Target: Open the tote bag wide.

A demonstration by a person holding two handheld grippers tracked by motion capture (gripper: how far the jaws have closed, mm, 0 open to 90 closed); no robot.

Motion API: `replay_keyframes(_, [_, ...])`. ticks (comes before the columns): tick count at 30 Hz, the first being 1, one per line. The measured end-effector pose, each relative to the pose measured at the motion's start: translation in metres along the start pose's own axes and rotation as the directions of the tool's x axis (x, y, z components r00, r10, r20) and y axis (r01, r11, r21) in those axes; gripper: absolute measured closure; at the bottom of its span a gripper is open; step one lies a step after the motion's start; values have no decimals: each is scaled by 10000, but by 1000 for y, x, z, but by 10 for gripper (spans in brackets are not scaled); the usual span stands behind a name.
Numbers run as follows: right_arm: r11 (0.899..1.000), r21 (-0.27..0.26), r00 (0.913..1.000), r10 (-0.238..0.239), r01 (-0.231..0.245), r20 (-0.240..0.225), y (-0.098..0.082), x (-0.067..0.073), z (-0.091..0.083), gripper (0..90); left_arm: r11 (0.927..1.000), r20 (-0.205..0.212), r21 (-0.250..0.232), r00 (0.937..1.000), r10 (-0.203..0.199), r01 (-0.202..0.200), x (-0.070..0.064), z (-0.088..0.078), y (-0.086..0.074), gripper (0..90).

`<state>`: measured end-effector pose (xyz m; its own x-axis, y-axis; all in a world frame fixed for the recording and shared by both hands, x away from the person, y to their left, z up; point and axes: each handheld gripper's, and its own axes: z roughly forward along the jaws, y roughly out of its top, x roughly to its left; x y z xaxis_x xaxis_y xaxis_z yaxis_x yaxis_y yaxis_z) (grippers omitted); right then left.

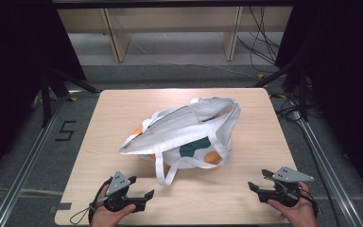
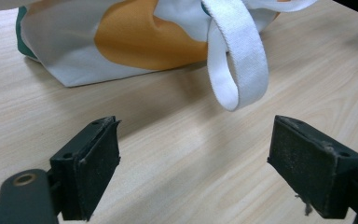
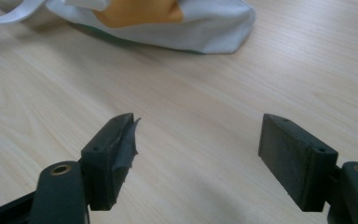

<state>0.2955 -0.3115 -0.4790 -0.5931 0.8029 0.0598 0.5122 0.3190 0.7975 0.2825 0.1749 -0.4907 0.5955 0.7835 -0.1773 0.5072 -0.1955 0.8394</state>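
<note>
A white cloth bag (image 1: 189,135) with orange and green patches lies slumped on its side on the wooden worktop (image 1: 123,109). It is just ahead of both tools and between them. The left tool (image 1: 139,187) rests low at the near edge of the worktop with its jaws wide apart and nothing in them. The right tool (image 1: 258,180) is the same, jaws apart and empty. A white strap loop (image 2: 235,60) hangs off the bag and lies just in front of the left tool, not touching it. The bag's corner (image 3: 223,28) is ahead of the right tool, a bit off to its left. The bag is soft and floppy, so I think a tool could pinch only one thin layer and the bag would sag or slide. A jaw could also catch in the loose strap and drag the bag along. I can read no words or labels on the bag. On the floor, well off to the left tool's outer side, a black mark (image 1: 65,130) looks like the number 5.
</note>
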Motion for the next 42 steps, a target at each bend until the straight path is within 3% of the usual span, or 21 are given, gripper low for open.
replay_keyframes(2, [9994,-149,9994,-316,315,-113,3,-3,-1,349,10000,-52,-53,10000,31,-32,2,0,1,179])
replay_keyframes(3, [9998,-181,9998,-33,30,-192,5,-1,-2,391,10000,-141,67,9999,0,1,2,0,2,180])
replay_keyframes(4, [9998,-203,9996,-69,63,-266,8,-2,-4,426,9999,-134,93,9999,107,-105,4,1,3,193])
replay_keyframes(6, [9980,-630,9979,36,-77,-652,13,-4,-5,530,9999,-171,115,9998,84,-82,5,2,4,255])
replay_keyframes(7, [9979,-570,9954,253,-306,-922,16,-3,-7,561,9999,-217,115,9998,47,-44,5,2,5,272])
replay_keyframes(9, [9963,-748,9926,332,-422,-1171,20,-3,-9,644,9996,-295,115,9992,267,-263,6,1,6,405])
replay_keyframes(12, [9958,-914,9921,-129,14,-1250,26,-5,-11,753,9991,-341,93,9986,413,-410,5,0,10,601])
replay_keyframes(15, [9971,-756,9905,-108,4,-1369,31,-1,-10,826,9967,-186,67,9966,806,-805,4,-2,17,746])
replay_keyframes(19, [9965,-815,9910,-304,199,-1302,45,3,-7,894,9966,21,-7,9966,826,-826,6,-1,28,892])
replay_keyframes(20, [9924,-1041,9902,-784,664,-1157,51,2,-6,900,9966,71,4,9966,821,-821,8,-2,33,893])
replay_keyframes(21, [9924,-1041,9902,-784,664,-1157,51,2,-6,900,9966,71,4,9966,821,-821,8,-2,33,893])
replay_keyframes(25, [9787,-1579,9815,-1505,1310,-1185,88,11,-7,900,9961,192,-252,9962,855,-850,10,-4,53,893])
replay_keyframes(26, [9789,-1614,9809,-1465,1252,-1277,97,14,-8,900,9948,137,-361,9953,958,-953,10,-6,64,893])
replay_keyframes(30, [9570,-2110,9665,-2272,1989,-1197,133,19,-7,900,9905,110,-497,9916,1292,-1285,9,-9,80,893])
replay_keyframes(32, [9479,-2232,9595,-2572,2273,-1148,151,22,-7,900,9850,-55,-521,9864,1644,-1644,10,-9,98,892])
replay_keyframes(34, [9475,-2217,9595,-2593,2306,-1105,167,27,-7,900,9832,-93,-517,9845,1750,-1752,13,-6,108,893])
replay_keyframes(37, [9306,-2515,9495,-2980,2660,-985,189,31,-1,900,9846,-150,-462,9857,1679,-1684,17,1,121,892])
replay_keyframes(38, [9325,-2369,9469,-3036,2725,-1061,196,32,-1,900,9846,-150,-462,9857,1679,-1684,17,1,121,891])
replay_keyframes(40, [9190,-2574,9412,-3283,2986,-801,210,35,4,900,9852,-307,-465,9860,1637,-1651,21,9,133,890])
replay_keyframes(41, [9125,-2522,9340,-3497,3221,-724,217,36,6,900,9855,-340,-444,9862,1623,-1638,22,12,136,890])
replay_keyframes(42, [9142,-2455,9345,-3488,3225,-712,222,38,8,900,9849,-363,-361,9851,1679,-1691,23,18,141,890])
